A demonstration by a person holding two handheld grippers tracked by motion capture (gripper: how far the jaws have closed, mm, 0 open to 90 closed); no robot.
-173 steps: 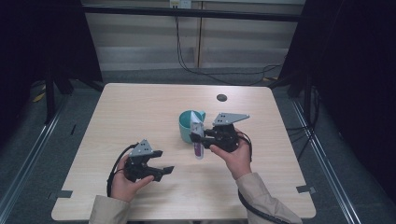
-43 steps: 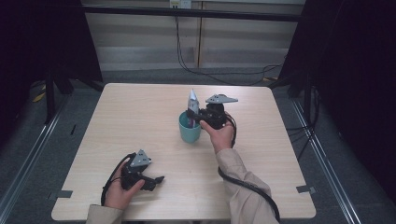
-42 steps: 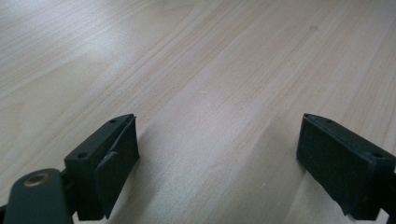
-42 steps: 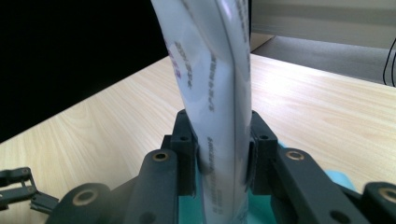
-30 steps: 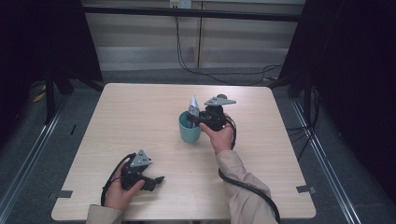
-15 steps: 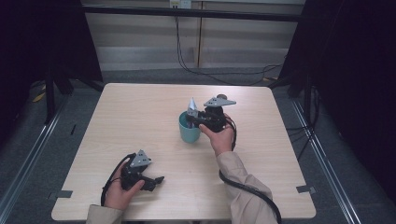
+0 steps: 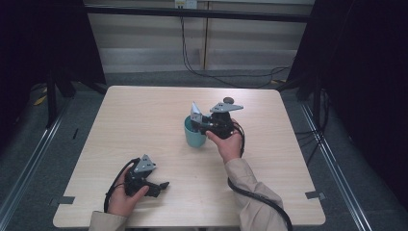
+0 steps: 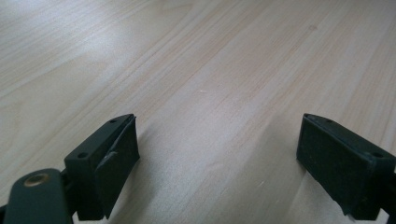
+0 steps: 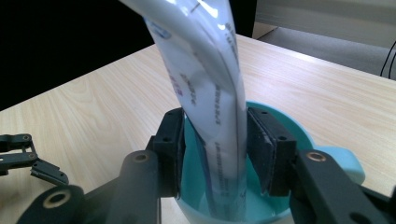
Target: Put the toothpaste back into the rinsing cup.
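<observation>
A teal cup [image 7: 194, 138] [image 9: 299, 135] stands upright near the middle of the table [image 7: 144, 120]. A white plastic tube [image 7: 195, 111] [image 9: 205, 79] with printed text stands in it. Its lower end is inside the cup and its flat end points up. My right gripper [image 7: 199, 124] [image 9: 215, 149] sits just above the cup's rim, shut on the tube, with a pad pressed on each side. My left gripper [image 7: 161, 186] [image 8: 219, 163] rests low at the front left, far from the cup. It is open with bare wood between its pads [image 8: 114, 158].
A small dark round disc [image 7: 228, 100] lies near the table's far edge, behind my right hand. Cables trail from both grippers. The other gripper [image 9: 28, 161] appears small at the left of the right gripper view. Dark floor and rails surround the table.
My right gripper carried the tube from beside the cup up and into it, and in the last second it lowered slightly. My left gripper pulled back toward the front left.
</observation>
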